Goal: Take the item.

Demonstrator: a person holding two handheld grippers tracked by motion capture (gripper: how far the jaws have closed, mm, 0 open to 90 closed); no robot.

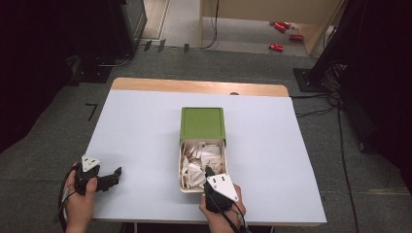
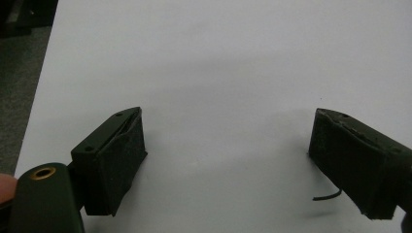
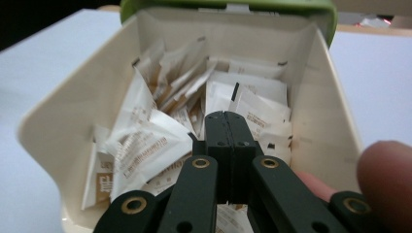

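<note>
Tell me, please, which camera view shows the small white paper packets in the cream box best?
The right gripper view: the white paper packets sit close, print visible. The high view shows them small from above; the left gripper view faces bare table.

Overhead plus two close gripper views

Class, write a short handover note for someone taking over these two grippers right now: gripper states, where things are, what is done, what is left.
Right gripper: jaws shut, down among the packets in the cream box; whether one is pinched cannot be told.
Left gripper: open, resting over bare table, holding nothing.
Done: green lid slid back, box open.
Left: lift out a packet and place it on the table.
</note>
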